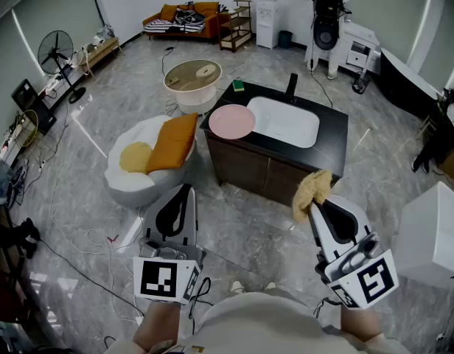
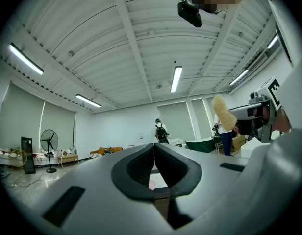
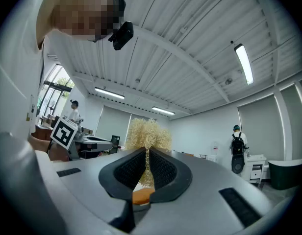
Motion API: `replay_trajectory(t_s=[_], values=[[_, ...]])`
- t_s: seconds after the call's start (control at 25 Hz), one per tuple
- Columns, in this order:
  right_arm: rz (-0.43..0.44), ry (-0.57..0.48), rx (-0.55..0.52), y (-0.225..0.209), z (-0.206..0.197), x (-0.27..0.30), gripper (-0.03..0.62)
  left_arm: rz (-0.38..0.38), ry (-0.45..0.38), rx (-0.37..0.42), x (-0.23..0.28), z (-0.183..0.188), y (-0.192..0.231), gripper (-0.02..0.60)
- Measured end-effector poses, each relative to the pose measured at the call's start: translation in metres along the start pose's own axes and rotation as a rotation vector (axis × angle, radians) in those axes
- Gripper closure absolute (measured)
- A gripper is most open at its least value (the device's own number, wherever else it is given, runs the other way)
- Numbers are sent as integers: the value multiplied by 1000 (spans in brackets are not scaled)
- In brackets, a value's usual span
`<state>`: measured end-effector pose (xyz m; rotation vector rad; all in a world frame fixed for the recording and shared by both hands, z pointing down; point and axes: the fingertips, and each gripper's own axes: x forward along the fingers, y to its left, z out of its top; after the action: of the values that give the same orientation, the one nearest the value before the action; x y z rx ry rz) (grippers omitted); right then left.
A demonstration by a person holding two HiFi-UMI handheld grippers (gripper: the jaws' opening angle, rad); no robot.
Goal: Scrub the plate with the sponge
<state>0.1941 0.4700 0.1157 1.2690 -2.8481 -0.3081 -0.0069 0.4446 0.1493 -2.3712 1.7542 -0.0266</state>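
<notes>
Pink plate (image 1: 231,121) on the counter (image 1: 332,150) not yet scrubbed; yellow sponge (image 1: 312,190) pinched in right gripper (image 1: 314,206); left gripper (image 1: 185,190) clenched, empty.

Pink plate (image 1: 231,121), white sink (image 1: 283,122), black countertop (image 1: 334,143), pale yellow sponge (image 1: 312,191).

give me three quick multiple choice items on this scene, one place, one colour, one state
1. The plate sits: A on the counter, left of the sink; B in the sink; C right of the sink
2. The plate is: A blue; B black; C pink
3. The right gripper is: A open and empty; B shut on the sponge; C shut on the plate

Answers: A, it lies on the black top beside the basin; C, it shows pink in the head view; B, sponge fibres are pinched between the jaws.
</notes>
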Motion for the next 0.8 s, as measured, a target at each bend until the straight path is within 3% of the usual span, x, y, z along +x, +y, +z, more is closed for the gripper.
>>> replay_trajectory(t_s=[0.8], values=[[32,37,48,17,-18,30,548,-7,49,20,-4,-16,26,561]])
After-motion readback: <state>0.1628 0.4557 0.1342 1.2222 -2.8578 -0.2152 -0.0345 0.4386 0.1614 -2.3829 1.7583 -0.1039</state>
